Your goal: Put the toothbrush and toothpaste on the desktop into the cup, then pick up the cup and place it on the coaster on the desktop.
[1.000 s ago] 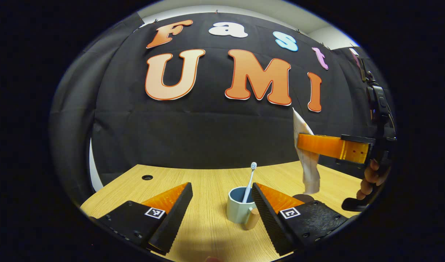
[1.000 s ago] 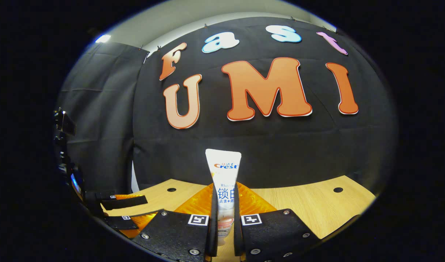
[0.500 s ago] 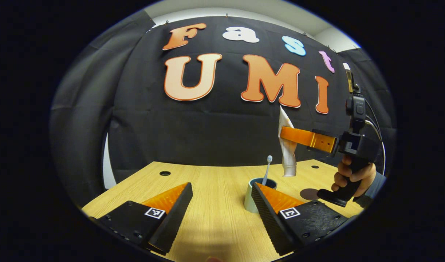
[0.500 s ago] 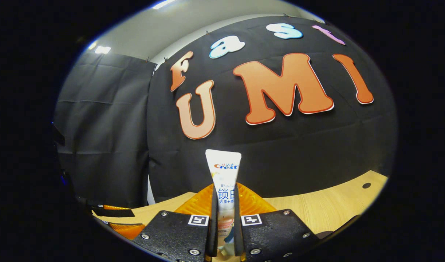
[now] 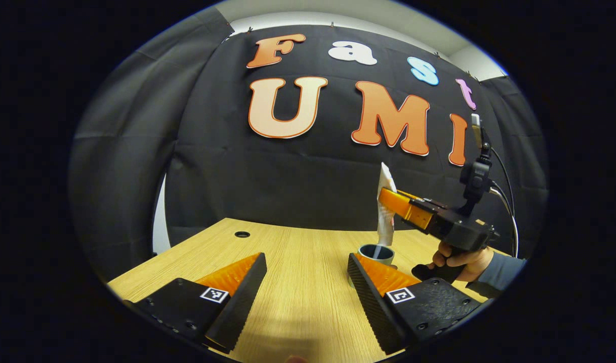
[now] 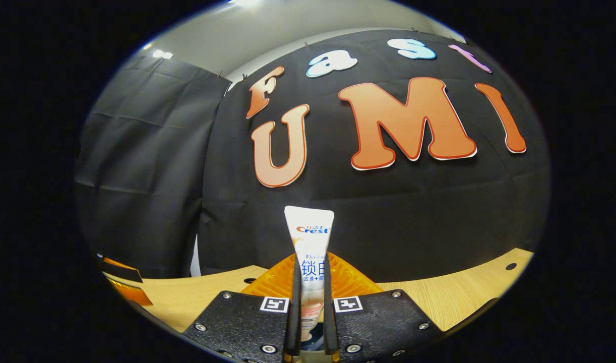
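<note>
Wooden desktop (image 5: 298,262): right gripper (image 6: 308,322) clamped mid-body on upright toothpaste (image 6: 309,242), likely light and squashy, over cup (image 5: 376,253); left gripper (image 5: 305,282) spread, empty.

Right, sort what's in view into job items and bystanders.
Job: toothpaste clamped in the right gripper, above the cup; left gripper, open and empty.
Bystanders: desk, its cable hole, the booth's cloth wall.

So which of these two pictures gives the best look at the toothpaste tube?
The right gripper view: the toothpaste tube stands upright and close, clamped between that gripper's fingers. The left gripper view shows it farther off, side-on, held by the right gripper above the cup.
</note>
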A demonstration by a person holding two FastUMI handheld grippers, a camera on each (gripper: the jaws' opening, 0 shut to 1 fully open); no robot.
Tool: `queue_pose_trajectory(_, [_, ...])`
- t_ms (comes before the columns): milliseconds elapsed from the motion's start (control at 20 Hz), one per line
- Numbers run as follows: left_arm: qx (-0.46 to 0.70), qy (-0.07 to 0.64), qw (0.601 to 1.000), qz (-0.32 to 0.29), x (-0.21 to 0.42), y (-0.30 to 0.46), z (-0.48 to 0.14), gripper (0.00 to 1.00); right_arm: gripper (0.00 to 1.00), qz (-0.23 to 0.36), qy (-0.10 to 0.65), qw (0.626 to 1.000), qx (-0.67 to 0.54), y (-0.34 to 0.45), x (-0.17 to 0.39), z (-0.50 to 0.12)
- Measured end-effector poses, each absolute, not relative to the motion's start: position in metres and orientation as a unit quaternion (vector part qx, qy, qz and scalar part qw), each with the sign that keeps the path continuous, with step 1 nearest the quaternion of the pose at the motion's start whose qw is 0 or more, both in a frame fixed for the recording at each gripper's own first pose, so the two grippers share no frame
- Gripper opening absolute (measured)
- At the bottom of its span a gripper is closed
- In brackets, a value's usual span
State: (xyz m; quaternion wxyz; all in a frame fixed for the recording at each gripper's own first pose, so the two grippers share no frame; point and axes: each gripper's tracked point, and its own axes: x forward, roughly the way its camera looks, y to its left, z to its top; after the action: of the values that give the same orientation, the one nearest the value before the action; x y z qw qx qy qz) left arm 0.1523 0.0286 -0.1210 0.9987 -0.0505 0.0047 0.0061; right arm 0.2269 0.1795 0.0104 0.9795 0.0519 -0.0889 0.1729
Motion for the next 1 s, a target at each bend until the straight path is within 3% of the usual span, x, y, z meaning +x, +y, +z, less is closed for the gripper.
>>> queue_pose_trajectory(350, [-0.046, 0.006, 0.999, 0.006, 0.153, 0.026, -0.123, 0.97, 0.34, 0.162, -0.05, 0.984, 0.044, 0.175, 0.236, -0.011])
queue_pose_trajectory(500, [-0.052, 0.019, 0.998, 0.001, 0.158, 0.018, -0.133, 0.97, 0.47, 0.164, -0.067, 0.984, 0.036, 0.17, 0.228, 0.005])
queue_pose_trajectory(850, [-0.066, 0.042, 0.997, -0.024, 0.17, -0.01, -0.139, 0.97, 0.59, 0.167, -0.084, 0.981, 0.042, 0.153, 0.21, 0.035])
queue_pose_trajectory(1000, [-0.065, 0.061, 0.995, -0.041, 0.179, -0.029, -0.138, 0.97, 0.7, 0.16, -0.074, 0.984, 0.039, 0.141, 0.198, 0.04])
